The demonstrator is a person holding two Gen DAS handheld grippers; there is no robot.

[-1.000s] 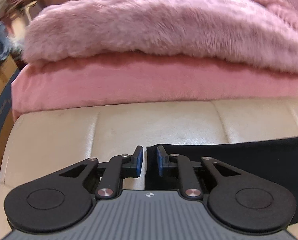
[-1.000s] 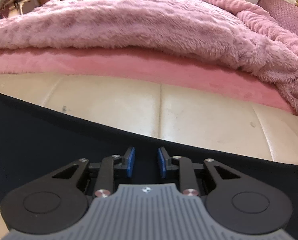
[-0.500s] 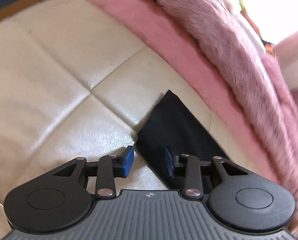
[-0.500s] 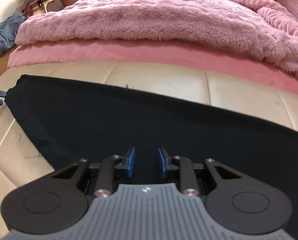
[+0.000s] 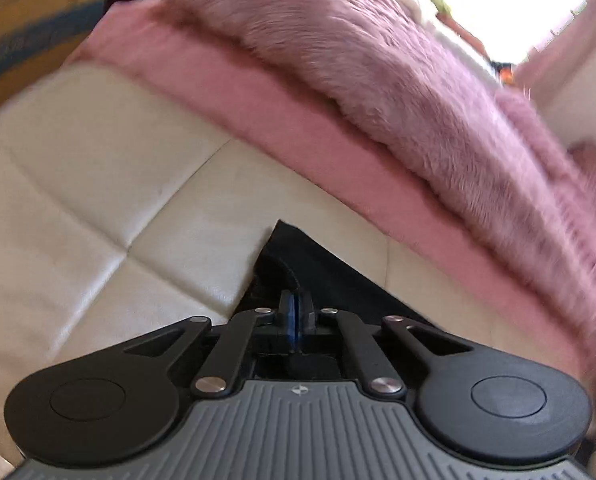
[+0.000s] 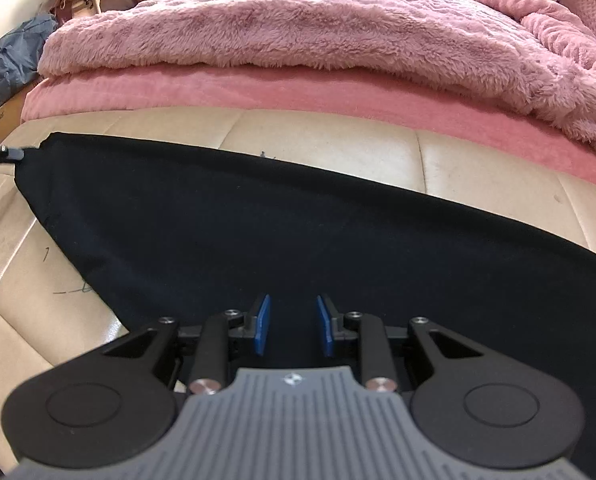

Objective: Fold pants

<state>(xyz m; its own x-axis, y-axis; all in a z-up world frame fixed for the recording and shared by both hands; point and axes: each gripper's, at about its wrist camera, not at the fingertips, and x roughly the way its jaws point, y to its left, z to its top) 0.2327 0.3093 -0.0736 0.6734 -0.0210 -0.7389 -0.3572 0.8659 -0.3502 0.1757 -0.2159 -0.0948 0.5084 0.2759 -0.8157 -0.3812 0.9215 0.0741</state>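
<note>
Nearest the left camera, the left gripper (image 5: 296, 320) has its fingers pinched together on a corner of the black pants (image 6: 298, 240), having just closed there. The right gripper (image 6: 292, 324) hovers over the middle of the cloth, its fingers partly apart with the dark fabric below them; whether they press on it cannot be told. The pants lie spread flat across a cream leather bench (image 6: 321, 136) with stitched panels. Behind it a pink sheet (image 6: 258, 92) and a fluffy pink blanket (image 6: 298, 24) cover a bed. Cardboard boxes (image 5: 38, 32) stand far left.
</note>
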